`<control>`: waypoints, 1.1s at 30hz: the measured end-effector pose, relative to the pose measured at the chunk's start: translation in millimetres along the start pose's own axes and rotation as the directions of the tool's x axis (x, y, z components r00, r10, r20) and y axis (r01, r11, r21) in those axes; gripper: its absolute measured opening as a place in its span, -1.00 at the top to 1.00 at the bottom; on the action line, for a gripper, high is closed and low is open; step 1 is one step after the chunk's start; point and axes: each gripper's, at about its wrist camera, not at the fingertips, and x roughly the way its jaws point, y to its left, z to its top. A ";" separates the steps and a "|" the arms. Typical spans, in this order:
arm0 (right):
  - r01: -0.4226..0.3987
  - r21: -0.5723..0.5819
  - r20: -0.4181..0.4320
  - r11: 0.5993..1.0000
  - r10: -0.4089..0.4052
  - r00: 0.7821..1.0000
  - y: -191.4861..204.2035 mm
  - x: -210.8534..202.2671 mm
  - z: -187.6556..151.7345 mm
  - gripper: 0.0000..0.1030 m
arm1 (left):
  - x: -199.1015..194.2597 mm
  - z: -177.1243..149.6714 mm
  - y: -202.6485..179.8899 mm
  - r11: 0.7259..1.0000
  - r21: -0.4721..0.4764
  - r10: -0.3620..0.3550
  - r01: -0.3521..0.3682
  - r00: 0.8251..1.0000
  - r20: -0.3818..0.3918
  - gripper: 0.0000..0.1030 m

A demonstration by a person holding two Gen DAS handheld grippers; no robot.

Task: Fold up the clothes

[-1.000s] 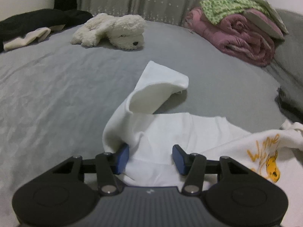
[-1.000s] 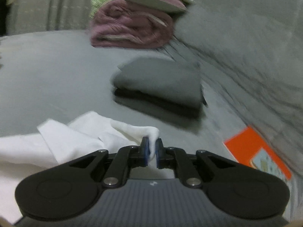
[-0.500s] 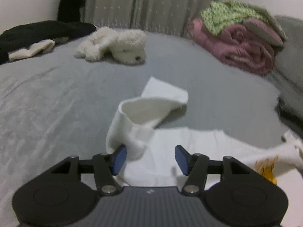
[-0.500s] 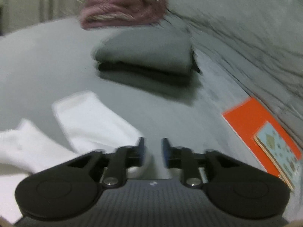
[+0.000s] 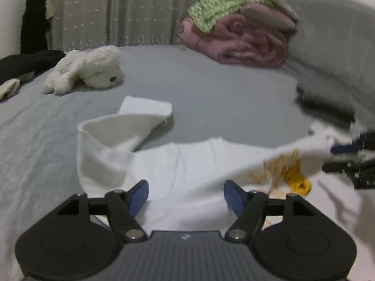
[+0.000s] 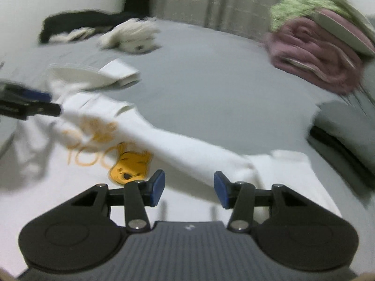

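Grey bed (image 5: 211, 89) under everything: from the left wrist, the left gripper (image 5: 185, 193) gapes wide and empty over the white sweatshirt (image 5: 178, 164), sleeve flopped toward 11 o'clock, folding barely begun. From the right wrist, the right gripper (image 6: 188, 188) stands half-open, empty, the other sleeve running toward 10 o'clock.

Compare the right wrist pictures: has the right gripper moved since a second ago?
Yes. The right gripper has swung left: the orange book has left the view and the plush toy has entered. Its fingers have let go of the white shirt.
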 end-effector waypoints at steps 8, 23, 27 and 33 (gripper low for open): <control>0.101 -0.081 0.029 0.992 -0.099 0.995 8.6 30.8 5.3 0.67 | 0.3 -1.3 -14.2 0.998 0.056 0.017 -0.017 1.000 0.000 0.62; 0.071 -0.192 -0.004 0.979 -0.073 0.997 15.8 -15.6 -22.7 0.92 | -45.5 -18.4 -33.2 0.956 0.290 -0.045 0.049 0.999 -0.022 0.89; -0.008 -0.192 -0.103 0.981 -0.012 0.995 15.3 -8.4 -35.5 0.92 | -43.0 -28.9 -30.5 0.944 0.310 -0.081 0.117 0.989 -0.128 0.90; -0.113 0.006 -0.169 0.994 0.113 0.979 -12.3 -0.1 -29.9 0.78 | -32.2 -23.5 -20.6 0.950 0.232 -0.147 0.207 0.956 -0.253 0.83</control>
